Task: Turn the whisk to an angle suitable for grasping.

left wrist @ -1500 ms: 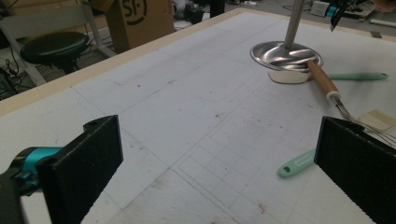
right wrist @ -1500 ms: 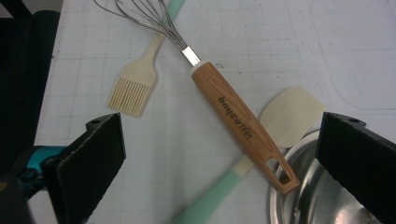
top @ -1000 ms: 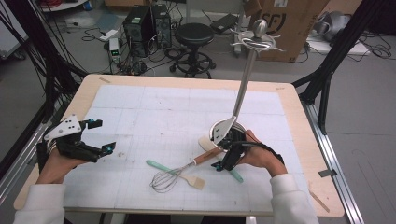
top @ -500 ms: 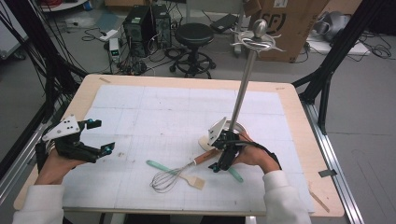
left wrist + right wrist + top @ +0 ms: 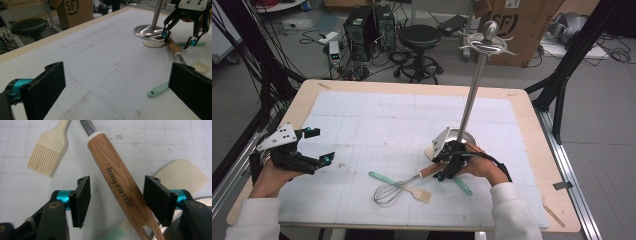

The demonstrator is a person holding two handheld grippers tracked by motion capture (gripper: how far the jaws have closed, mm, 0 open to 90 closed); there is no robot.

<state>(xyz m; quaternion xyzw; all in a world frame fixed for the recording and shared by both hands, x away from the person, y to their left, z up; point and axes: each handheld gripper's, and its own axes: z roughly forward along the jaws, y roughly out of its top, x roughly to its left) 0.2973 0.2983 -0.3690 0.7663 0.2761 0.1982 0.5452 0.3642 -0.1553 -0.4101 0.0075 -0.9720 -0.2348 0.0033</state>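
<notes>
1. The right gripper [image 5: 116, 201] straddles the whisk's wooden handle [image 5: 120, 187]; its jaws have just been closing, and a gap remains on each side.
2. The whisk [image 5: 394, 188] lies flat on the table mat [image 5: 377, 125].
3. A cream pastry brush [image 5: 48, 151] lies just beyond the fingers, a steel stand base [image 5: 147, 32] beside them.
4. The left gripper [image 5: 117, 92] hangs open, well apart.

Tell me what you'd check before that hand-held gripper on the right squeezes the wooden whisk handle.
1. Whisk handle between the right hand-held gripper jaws, which have just been closing: ok.
2. Pads pressing the wood: not ok, gaps on both sides.
3. Handle square to the jaws: not ok, it lies slanted.
4. Pastry brush outside the jaws: ok.
5. Stand base clear of the handle end: cannot tell.
6. Left hand-held gripper away, open: ok.
</notes>
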